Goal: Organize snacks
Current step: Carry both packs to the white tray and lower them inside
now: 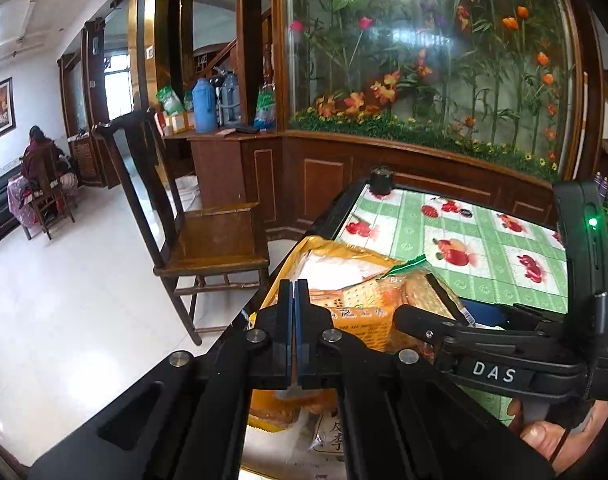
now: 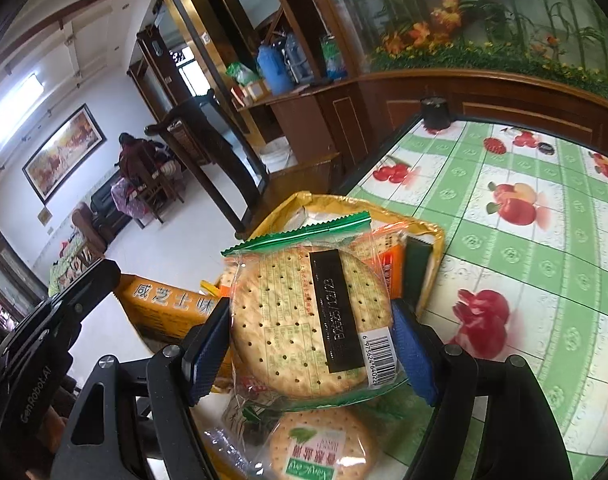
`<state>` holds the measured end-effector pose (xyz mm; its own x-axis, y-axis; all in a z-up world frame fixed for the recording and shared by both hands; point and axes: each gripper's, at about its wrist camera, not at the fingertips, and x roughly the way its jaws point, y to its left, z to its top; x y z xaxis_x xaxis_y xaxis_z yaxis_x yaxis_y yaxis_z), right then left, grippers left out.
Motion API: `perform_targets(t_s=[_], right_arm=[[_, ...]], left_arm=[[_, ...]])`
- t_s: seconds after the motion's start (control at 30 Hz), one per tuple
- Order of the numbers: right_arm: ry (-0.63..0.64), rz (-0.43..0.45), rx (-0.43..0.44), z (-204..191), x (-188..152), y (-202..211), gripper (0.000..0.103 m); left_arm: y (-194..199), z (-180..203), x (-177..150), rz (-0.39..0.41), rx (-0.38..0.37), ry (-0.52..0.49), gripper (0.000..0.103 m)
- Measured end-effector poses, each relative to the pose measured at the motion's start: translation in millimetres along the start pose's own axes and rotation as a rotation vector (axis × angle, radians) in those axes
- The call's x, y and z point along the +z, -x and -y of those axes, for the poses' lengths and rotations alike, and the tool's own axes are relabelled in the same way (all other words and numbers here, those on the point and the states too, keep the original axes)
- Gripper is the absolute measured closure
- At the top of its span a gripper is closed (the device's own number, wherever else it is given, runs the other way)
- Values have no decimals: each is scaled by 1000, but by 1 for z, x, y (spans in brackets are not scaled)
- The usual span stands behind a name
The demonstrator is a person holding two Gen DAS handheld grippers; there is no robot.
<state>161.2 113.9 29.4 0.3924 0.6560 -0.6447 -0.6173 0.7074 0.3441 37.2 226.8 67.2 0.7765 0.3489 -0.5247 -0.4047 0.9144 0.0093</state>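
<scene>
the right gripper (image 2: pixel 312 336) pinches one round cracker pack (image 2: pixel 304 320) between its two blue pads (image 2: pixel 207 344), one pad on each edge of the disc. the pack is clear film with a green zigzag seal along the top, a black date strip down the face and a barcode at the lower right; the cracker inside is pale tan and dotted with holes. it is held above the mouth of a yellow bag (image 2: pixel 432 236) that lies at the table's near left corner. just below the claw lies a second round cracker pack (image 2: pixel 324 444), label up. one orange box (image 2: pixel 163 304) with chinese characters sits to the left, beside the bag.

the left gripper (image 1: pixel 295 296) has its two fingers pressed together, nothing between them, hovering over the bag's left edge. the table (image 2: pixel 544 264) wears a green checked cloth printed with fruit. one wooden chair (image 1: pixel 207 236) stands beside it.
</scene>
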Motion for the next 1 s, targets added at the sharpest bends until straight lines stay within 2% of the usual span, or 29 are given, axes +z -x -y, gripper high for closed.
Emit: perform_targets(t_s=[0.27, 0.73, 1.0], right_arm=[[-3, -39, -16, 8, -2, -22, 26], [20, -79, -47, 10, -1, -38, 26], [36, -93, -78, 10, 3, -45, 26]], left_arm=[[-22, -1, -11, -62, 27, 8, 103], [-50, -8, -20, -167, 55, 33, 103], [-56, -9, -23, -188, 81, 33, 103]])
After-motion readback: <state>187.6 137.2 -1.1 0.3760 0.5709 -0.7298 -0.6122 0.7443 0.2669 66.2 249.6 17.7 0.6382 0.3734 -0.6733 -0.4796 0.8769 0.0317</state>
